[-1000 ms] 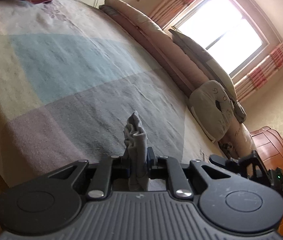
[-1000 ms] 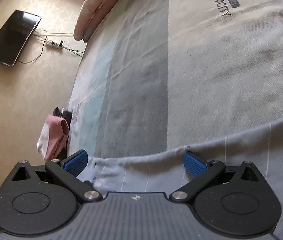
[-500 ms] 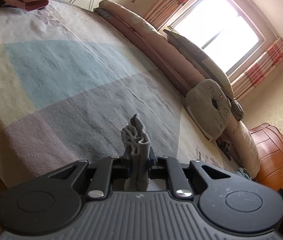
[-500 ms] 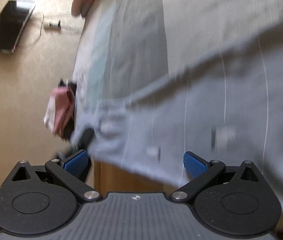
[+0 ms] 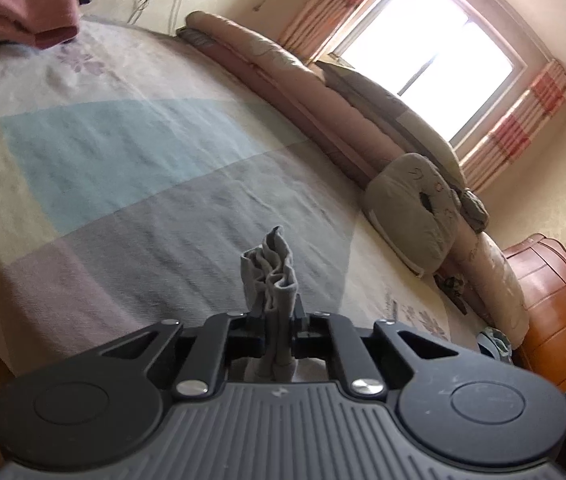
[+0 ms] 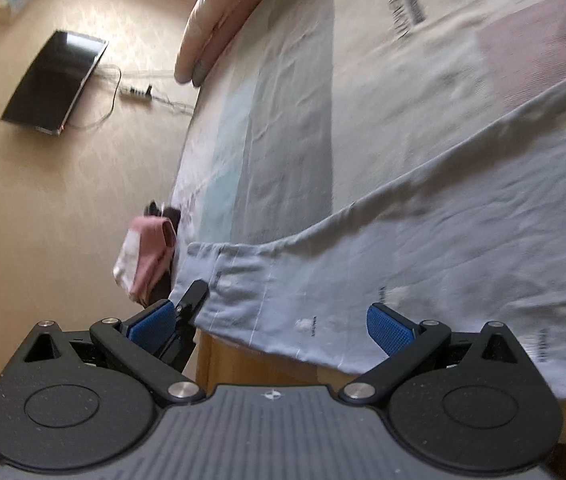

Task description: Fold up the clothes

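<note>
Left gripper (image 5: 279, 326) closed tight on a bunched fold of the grey garment (image 5: 271, 276), the crumpled cloth standing up past the fingertips and running down between the two black arms. Held above the bed (image 5: 131, 168), which is covered with a sheet in blocks of pale blue, grey, dusty pink and cream. Along the far edge of the bed, a long rolled quilt (image 5: 283, 76) and a grey-green pillow (image 5: 415, 204) leaning against it. Behind these, a bright window (image 5: 431, 52) with red-striped curtains. At the right edge, a piece of orange-brown wooden furniture (image 5: 555, 300). At the top left corner, a pink folded cloth (image 5: 23, 12) on the bed.

Right gripper (image 6: 271, 324) wide open, blue pads (image 6: 389, 328) well apart, holding nothing. Just beyond the pads, the same grey garment (image 6: 423, 248) spread over the near edge of the bed (image 6: 291, 120), thin white stripes and small printed marks visible on it, its lower hem hanging over the wooden side of the bed. At the left corner of the garment, a dark gripper tip, touching or pinching the cloth; cannot tell which from this view. Further left, the pink cloth (image 6: 149, 256) at the corner of the bed. On the floor, a dark flat screen (image 6: 55, 84) and a power strip (image 6: 135, 92) with cables.
</note>
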